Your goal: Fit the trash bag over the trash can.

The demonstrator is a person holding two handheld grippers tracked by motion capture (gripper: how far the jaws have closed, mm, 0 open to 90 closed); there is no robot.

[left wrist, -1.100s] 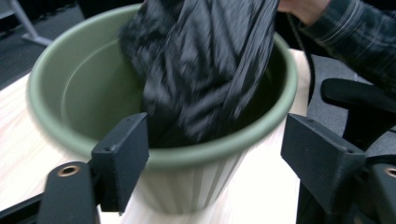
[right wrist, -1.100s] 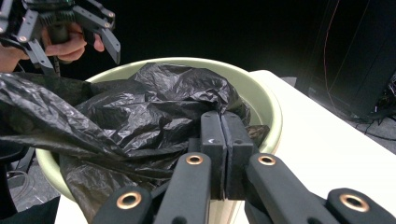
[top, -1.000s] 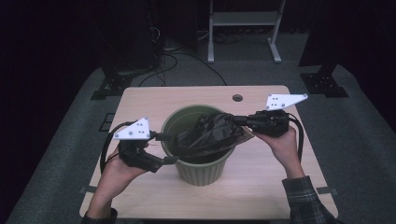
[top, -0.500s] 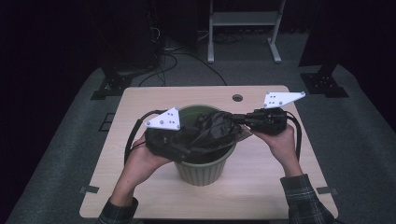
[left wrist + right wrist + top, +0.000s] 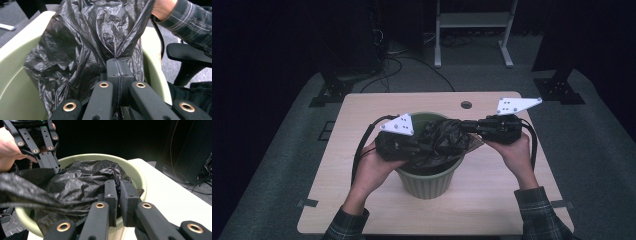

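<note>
A pale green bin [image 5: 427, 181] stands mid-table with a crumpled black plastic bag [image 5: 443, 142] in its mouth. My left gripper [image 5: 422, 146] reaches over the bin's left rim and is shut on a fold of the bag [image 5: 82, 37]; the film gathers into a crease right at its tips [image 5: 120, 62]. My right gripper [image 5: 464, 126] comes in over the right rim, its jaws nearly together on the bag's edge [image 5: 82, 180], tips [image 5: 118, 185] just inside the bin wall [image 5: 136, 176]. The left gripper [image 5: 56, 168] shows across the bin, with bag film stretched between the two.
The light wooden table [image 5: 362, 120] has a small round hole [image 5: 466, 105] near its far edge. Dark stands and cables sit on the grey floor beyond. A black chair base [image 5: 187, 53] lies past the bin in the left gripper view.
My left gripper has moved right from beside the bin to over its rim and shut on the bag. The right gripper has stayed at the right rim.
</note>
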